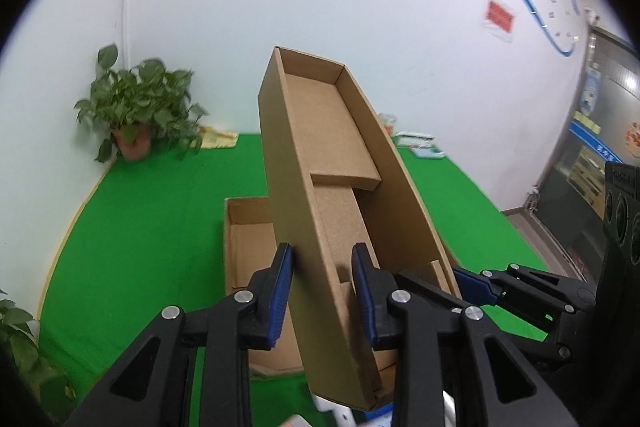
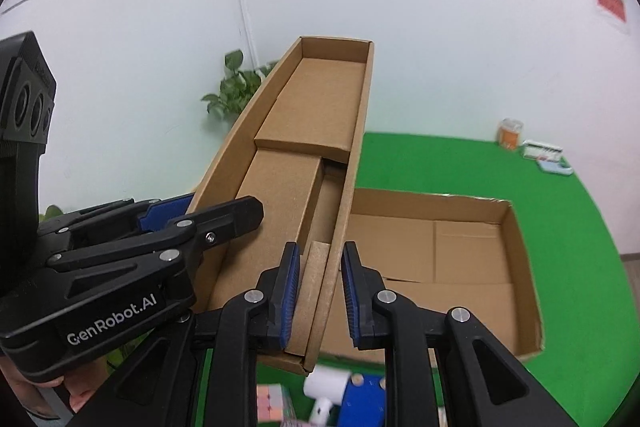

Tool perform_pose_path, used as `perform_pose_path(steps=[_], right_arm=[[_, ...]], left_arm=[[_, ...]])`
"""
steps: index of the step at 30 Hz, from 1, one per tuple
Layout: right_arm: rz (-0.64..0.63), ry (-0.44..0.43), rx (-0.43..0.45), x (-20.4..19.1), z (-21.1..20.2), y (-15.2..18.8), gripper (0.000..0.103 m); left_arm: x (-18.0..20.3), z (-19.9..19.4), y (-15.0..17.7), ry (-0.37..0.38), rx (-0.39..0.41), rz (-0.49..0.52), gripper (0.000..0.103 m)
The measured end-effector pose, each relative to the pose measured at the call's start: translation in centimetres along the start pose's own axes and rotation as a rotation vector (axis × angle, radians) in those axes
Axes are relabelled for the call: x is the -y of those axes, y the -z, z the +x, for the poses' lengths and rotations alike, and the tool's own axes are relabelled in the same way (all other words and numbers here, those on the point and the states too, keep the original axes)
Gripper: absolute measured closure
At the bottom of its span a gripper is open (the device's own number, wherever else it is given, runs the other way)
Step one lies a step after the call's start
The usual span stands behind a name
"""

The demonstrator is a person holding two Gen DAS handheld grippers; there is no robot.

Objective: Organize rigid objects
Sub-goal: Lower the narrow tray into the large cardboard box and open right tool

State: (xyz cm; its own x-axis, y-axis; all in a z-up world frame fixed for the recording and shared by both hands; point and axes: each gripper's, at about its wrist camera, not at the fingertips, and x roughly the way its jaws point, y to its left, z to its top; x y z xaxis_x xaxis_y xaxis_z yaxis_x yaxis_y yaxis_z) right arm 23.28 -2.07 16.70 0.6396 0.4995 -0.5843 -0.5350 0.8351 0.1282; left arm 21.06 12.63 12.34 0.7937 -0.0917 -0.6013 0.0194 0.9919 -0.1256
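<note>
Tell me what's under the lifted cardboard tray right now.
Under the lifted tray: the larger open box on green cloth, plus a white item and blue item near its front edge. The tray covers the box's left part.

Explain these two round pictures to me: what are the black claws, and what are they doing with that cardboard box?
There is no robot here. A person holds a black hand tool with two jaws in each hand, and a small wide-angle camera on each tool looks forward along them; that is why the pictures look round.

One picture comes from the left gripper, the other from the right gripper. Each is pinching one long side wall of the same long cardboard box, which hangs tilted in the air above the green table.

Below it lies a shallow open carton. At the far edge stand a potted plant and some small items too blurred to name.
</note>
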Motion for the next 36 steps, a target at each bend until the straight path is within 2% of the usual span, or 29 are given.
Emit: perform_pose_path(steps=[4,13,19,28,32,36], right_arm=[[0.027,-0.026,-0.084,0.6,5.1,-0.8,0.084],[0.057,-0.063,-0.235,0.8,15.2,1.1,0.084],[0.075,-0.069,-0.316,1.5,21.4,4.9,0.084],[0.126,-0.089,-0.429,2.2,27.8,8.9,0.084],[0.137,-0.089,-0.470,2.2,29.8,9.6,0.084],[0.138,-0.098,-0.502,2.4,30.2,10.8,0.082]], left_arm=[[-2.5,3.5,0.1,-0.008,-0.063,-0.039,0.075],[-6.5,10.6,2.0,-0.041,-0.198,-0.096,0.076],[-7.8,14.6,3.8,-0.069,-0.280,-0.103,0.077],[-8.9,18.5,6.7,-0.122,-0.394,-0.090,0.078],[-9.3,18.7,7.2,-0.138,-0.400,-0.092,0.079],[-9.3,17.1,7.0,-0.141,-0.354,-0.109,0.079]])
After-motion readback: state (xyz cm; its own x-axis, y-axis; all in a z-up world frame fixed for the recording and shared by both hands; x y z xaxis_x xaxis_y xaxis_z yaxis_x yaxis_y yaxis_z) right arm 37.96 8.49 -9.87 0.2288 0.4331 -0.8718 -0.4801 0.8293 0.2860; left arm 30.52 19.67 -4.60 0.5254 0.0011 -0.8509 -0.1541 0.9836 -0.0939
